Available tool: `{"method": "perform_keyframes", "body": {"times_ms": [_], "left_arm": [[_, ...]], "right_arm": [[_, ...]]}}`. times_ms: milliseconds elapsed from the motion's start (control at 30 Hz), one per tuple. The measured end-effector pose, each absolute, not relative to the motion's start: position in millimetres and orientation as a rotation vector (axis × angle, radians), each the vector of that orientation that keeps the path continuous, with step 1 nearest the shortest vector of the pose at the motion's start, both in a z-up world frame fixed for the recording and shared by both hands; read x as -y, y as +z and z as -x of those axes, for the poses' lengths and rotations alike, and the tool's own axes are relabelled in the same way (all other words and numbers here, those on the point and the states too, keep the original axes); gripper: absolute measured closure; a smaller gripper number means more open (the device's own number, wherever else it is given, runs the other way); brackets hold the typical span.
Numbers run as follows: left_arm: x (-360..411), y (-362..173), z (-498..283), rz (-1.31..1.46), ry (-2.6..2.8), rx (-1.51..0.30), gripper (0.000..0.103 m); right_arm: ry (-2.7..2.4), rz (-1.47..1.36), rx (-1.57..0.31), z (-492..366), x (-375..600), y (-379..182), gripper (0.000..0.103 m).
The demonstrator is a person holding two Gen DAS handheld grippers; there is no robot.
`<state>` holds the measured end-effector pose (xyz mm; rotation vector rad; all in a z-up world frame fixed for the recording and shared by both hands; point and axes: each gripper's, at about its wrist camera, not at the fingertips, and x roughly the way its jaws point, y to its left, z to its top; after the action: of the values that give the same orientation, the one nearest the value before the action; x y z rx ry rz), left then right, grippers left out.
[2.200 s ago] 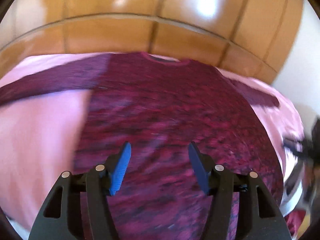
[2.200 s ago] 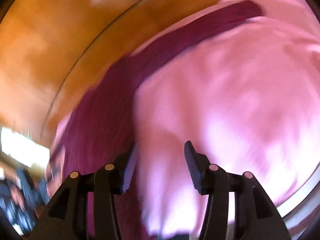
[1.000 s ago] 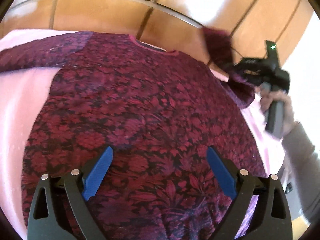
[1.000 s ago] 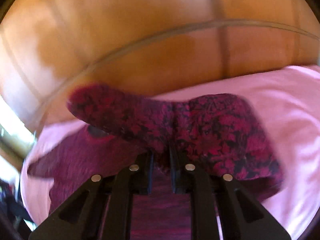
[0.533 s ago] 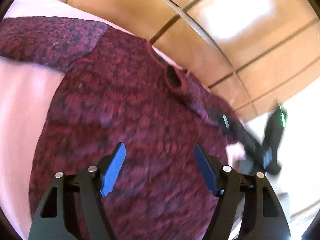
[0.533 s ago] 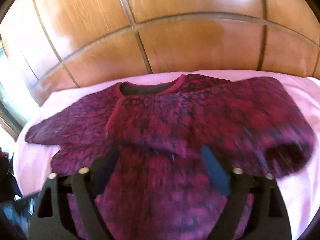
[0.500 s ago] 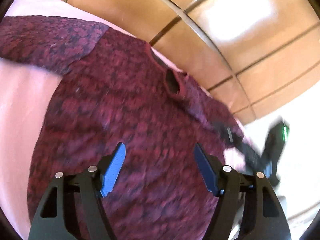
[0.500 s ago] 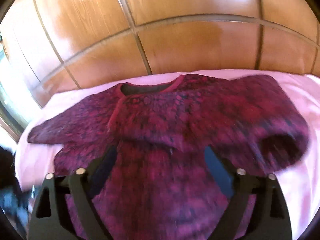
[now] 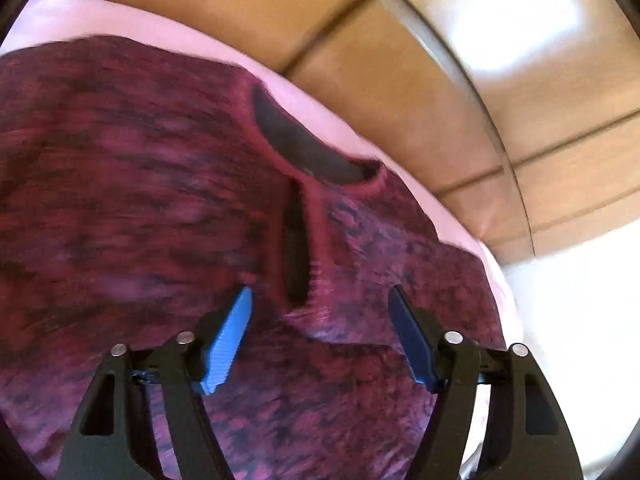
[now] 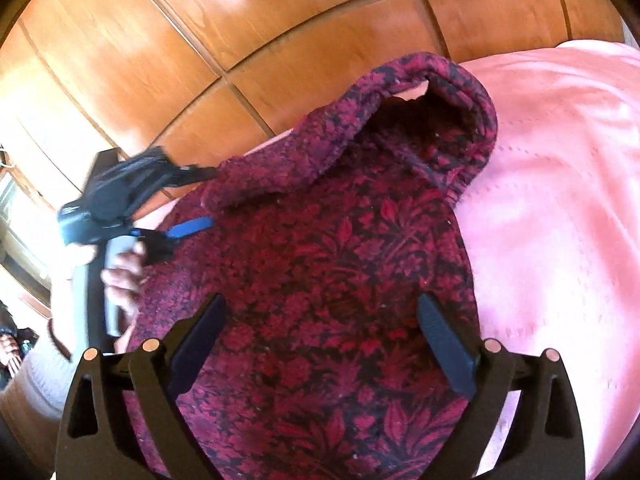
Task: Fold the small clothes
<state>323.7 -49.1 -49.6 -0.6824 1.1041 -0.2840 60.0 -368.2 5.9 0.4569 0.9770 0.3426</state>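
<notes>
Item: maroon floral sweater (image 10: 320, 280), flat on pink bedspread (image 10: 560, 200), one sleeve (image 10: 400, 112) folded in. L gripper (image 9: 320, 332) jaws closing over neckline, nothing pinched; R gripper (image 10: 320, 348) opening, empty. Step: sleeve folds; next prob. needs grip on other sleeve.

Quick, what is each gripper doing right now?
Left gripper: closing, nothing gripped, over the sweater.
Right gripper: opening, empty.
</notes>
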Motion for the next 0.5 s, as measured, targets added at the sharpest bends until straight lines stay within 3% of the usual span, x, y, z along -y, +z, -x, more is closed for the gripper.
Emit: {"method": "perform_keyframes", "body": {"times_ms": [33, 67, 267, 500], "left_arm": [[55, -52, -327, 0.635, -0.26, -1.124, 0.078], [55, -54, -330, 0.611, -0.248, -1.131, 0.09], [28, -18, -311, 0.576, -0.266, -0.996, 0.091], [-20, 0, -289, 0.53, -0.234, -0.93, 0.091]], "right_arm": [[0.343, -0.479, -0.978, -62, 370, 8, 0.007], [0.346, -0.497, -0.978, -62, 374, 9, 0.007], [0.321, -0.651, -0.923, -67, 406, 19, 0.008], [0.32, -0.76, -0.838, -73, 426, 38, 0.02]]}}
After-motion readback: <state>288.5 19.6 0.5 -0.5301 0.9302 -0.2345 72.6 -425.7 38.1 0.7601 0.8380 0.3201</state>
